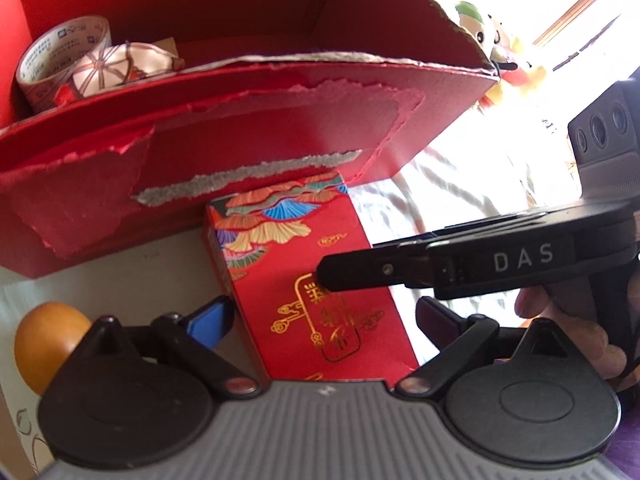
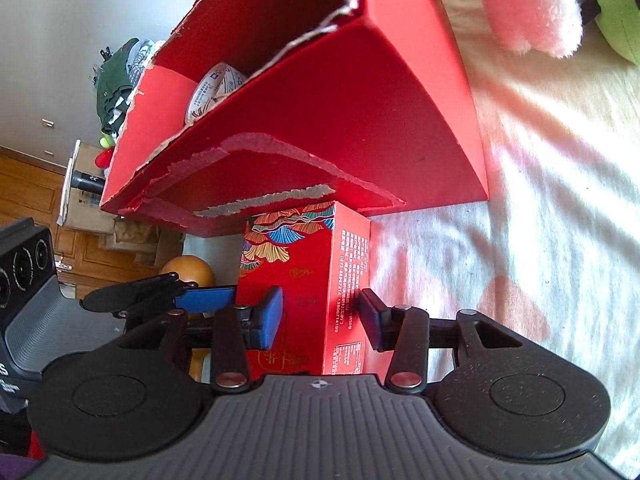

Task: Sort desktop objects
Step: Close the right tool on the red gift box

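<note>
A red gift box (image 1: 304, 280) with gold characters and fan patterns lies on the white sheet, its far end against a large torn red cardboard box (image 1: 280, 120). My left gripper (image 1: 324, 316) is open, its blue pads straddling the gift box's width, with a thin gap on the right. A right-gripper finger (image 1: 400, 270) rests its tip on the box's top face. In the right wrist view my right gripper (image 2: 320, 316), rolled sideways, is closed on the gift box (image 2: 304, 264), one pad on the patterned face and one on the printed side. The left gripper's blue pad (image 2: 204, 296) touches the box's left side.
The cardboard box (image 2: 360, 120) holds a tape roll (image 1: 52, 52) and a patterned round item (image 1: 120, 68). An orange ball (image 1: 44, 340) lies left of the left gripper. Plush toys (image 2: 532, 8) sit beyond on the sheet (image 2: 540, 200). A hand (image 1: 600, 348) grips the right handle.
</note>
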The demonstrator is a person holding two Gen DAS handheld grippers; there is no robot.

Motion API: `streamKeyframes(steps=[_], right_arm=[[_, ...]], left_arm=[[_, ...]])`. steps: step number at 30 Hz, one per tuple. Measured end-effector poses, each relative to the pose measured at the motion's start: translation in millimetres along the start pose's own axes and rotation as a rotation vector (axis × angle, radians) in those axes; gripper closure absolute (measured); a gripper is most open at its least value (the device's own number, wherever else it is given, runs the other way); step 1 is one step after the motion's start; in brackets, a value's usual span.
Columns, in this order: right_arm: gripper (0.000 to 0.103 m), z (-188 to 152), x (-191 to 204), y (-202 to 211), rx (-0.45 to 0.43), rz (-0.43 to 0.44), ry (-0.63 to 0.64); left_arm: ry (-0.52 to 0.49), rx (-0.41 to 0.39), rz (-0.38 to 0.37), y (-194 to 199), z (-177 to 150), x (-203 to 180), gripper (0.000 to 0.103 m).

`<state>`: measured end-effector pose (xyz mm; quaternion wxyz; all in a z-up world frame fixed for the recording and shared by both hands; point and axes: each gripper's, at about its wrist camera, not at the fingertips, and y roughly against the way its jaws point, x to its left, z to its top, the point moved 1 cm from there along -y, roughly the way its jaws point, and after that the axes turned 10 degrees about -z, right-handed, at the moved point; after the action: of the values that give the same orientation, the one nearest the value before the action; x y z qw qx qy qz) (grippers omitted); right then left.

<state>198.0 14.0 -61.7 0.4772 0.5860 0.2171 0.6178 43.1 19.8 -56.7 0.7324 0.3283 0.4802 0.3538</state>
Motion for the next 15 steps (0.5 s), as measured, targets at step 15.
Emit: streamKeyframes(steps=[15], right_arm=[[0.061, -2.0, -33.5, 37.2, 0.0, -0.029, -0.039]], left_arm=[[-0.174, 0.045, 0.02, -15.8, 10.0, -54.3, 0.011]])
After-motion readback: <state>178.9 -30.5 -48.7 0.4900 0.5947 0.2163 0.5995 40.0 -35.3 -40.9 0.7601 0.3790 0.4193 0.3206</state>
